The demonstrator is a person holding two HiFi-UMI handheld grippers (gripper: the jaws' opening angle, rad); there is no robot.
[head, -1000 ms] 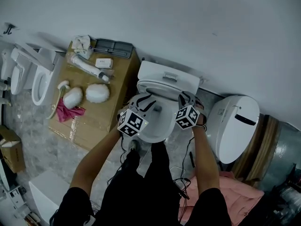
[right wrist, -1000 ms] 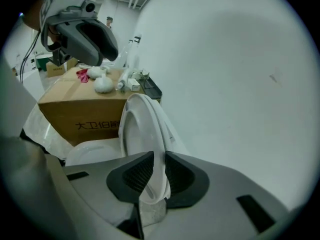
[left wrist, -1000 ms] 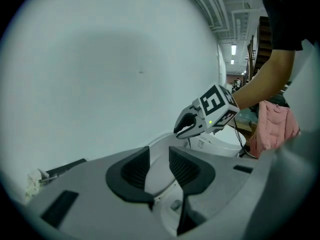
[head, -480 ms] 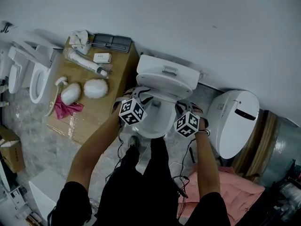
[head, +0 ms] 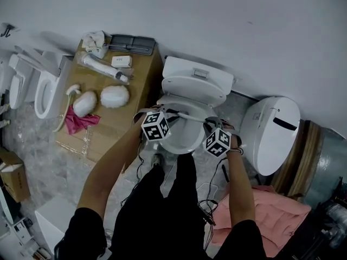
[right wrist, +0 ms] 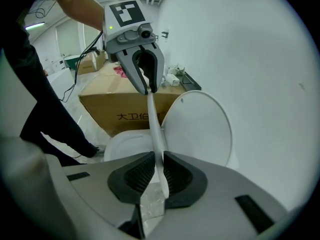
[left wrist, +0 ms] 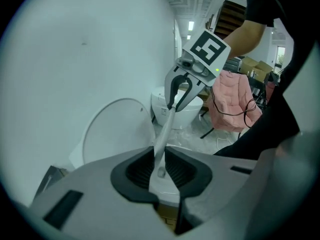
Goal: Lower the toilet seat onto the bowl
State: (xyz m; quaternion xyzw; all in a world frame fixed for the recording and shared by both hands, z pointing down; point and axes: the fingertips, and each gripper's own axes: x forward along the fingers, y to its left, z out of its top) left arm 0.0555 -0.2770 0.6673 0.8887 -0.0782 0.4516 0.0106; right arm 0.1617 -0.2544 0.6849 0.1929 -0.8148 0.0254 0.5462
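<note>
We made out one print only: black chars "大卫伯…" on cardboard box (right wrist: pixel 107 109), rest cut off behind toilet seat (right wrist: pixel 154 121). Small white box (head: pixel 121 61) label illegible.

head view overhead; gripper views close, facing across shared toilet seat (left wrist: pixel 162 136)

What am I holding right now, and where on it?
The toilet seat, by its thin rim: the right gripper is clamped on one side, and the left gripper has its jaws closing on the opposite side.
</note>
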